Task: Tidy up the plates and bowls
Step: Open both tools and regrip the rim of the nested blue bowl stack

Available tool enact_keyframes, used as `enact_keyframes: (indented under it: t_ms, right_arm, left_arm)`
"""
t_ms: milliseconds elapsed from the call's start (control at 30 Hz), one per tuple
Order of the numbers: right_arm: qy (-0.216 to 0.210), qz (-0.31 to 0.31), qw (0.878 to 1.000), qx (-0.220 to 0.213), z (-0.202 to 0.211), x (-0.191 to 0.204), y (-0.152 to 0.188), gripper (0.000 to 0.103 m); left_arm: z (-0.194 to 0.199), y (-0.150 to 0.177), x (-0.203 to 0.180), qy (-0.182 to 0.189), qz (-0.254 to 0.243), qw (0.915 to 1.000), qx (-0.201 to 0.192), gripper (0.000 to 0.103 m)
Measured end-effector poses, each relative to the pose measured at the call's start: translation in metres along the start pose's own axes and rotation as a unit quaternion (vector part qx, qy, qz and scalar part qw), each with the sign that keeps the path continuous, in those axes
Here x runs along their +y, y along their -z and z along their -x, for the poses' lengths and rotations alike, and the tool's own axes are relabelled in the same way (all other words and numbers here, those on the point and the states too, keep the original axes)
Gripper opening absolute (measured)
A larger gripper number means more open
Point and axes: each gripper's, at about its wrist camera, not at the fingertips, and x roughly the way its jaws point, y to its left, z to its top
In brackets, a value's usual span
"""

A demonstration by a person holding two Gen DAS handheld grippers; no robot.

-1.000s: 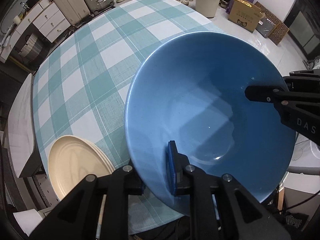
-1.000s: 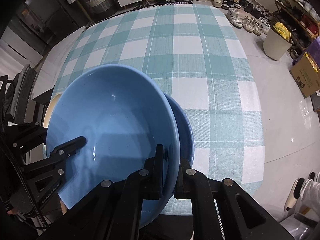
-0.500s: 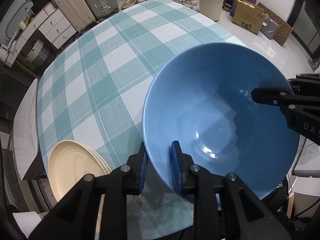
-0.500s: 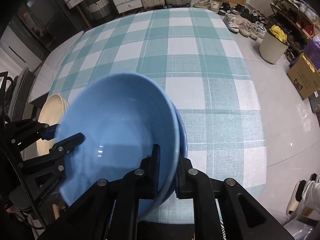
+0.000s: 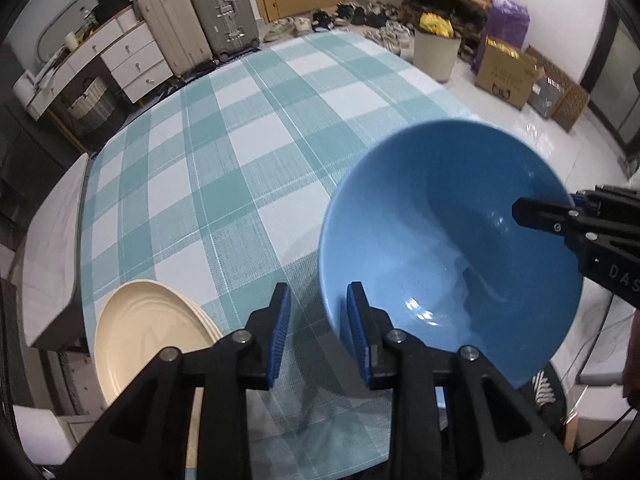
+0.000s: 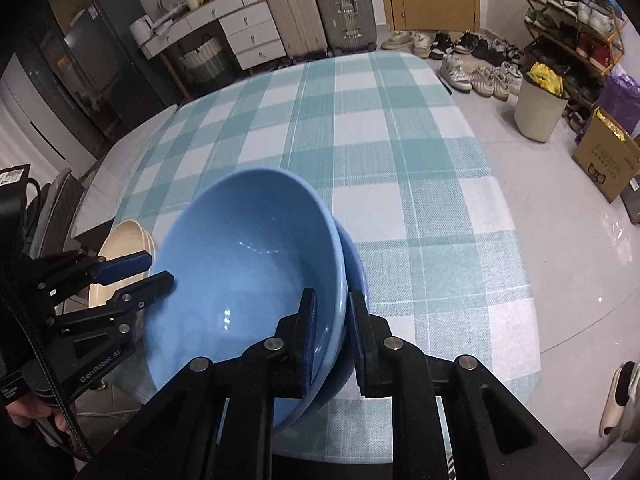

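Observation:
Two nested blue bowls (image 6: pixel 248 280) are held tilted above the near edge of the checked table (image 6: pixel 380 128). My right gripper (image 6: pixel 331 334) is shut on their near rims, one jaw inside and one outside. The top bowl also shows in the left wrist view (image 5: pixel 448 248). My left gripper (image 5: pixel 316 322) is open, its jaws apart just left of the bowl's rim, not clamping it. In the right wrist view the left gripper (image 6: pixel 152 268) sits at the bowl's left rim. A stack of cream plates (image 5: pixel 148 336) lies at the table's near left corner and also shows in the right wrist view (image 6: pixel 124 240).
The teal and white checked cloth (image 5: pixel 240 152) covers the table. Suitcases (image 6: pixel 320 4), a white drawer unit (image 6: pixel 240 28), a bin (image 6: pixel 538 108), a cardboard box (image 6: pixel 604 160) and shoes stand on the floor beyond.
My left gripper has opened and let go of the bowl's rim, then drawn back to the left. The bowls have moved right and away from it, still in my right gripper.

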Motion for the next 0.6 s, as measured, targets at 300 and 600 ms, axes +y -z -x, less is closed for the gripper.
enact_keyframes:
  t_ms: [300, 600]
  right_arm:
    - [0.0, -0.012, 0.998, -0.055, 0.02, -0.006, 0.001, 0.015]
    - [-0.008, 0.01, 0.992, -0.123, 0.04, 0.009, 0.018, 0.04]
  left_arm:
    - [0.01, 0.008, 0.01, 0.021, 0.052, 0.9978, -0.036, 0.038]
    - [0.018, 0.025, 0.01, 0.026, 0.1, 0.9916, -0.078, 0.049]
